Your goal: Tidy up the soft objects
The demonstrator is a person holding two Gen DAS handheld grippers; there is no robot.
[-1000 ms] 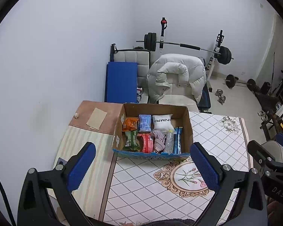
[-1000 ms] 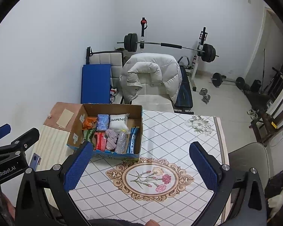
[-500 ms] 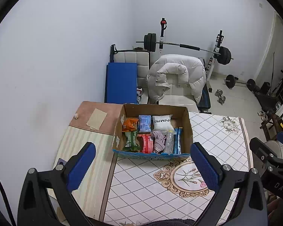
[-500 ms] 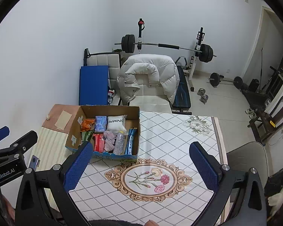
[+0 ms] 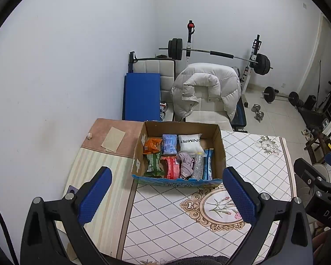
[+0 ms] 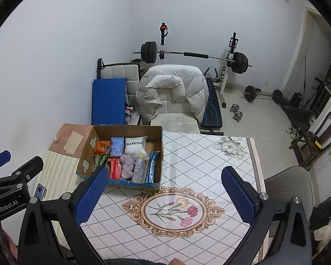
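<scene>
Both claws are spread wide and hold nothing: the left claw point(image 5: 166, 184) and the right claw point(image 6: 163, 182) hang above the near part of the surface point(image 6: 207, 154). The cardboard box point(image 5: 218, 141) sits on the far left of the patterned cloth, holding an orange packet point(image 5: 152, 145), a white pouch point(image 5: 190, 142), a lilac cloth point(image 5: 185, 162) and a clear bottle point(image 5: 198, 165).
</scene>
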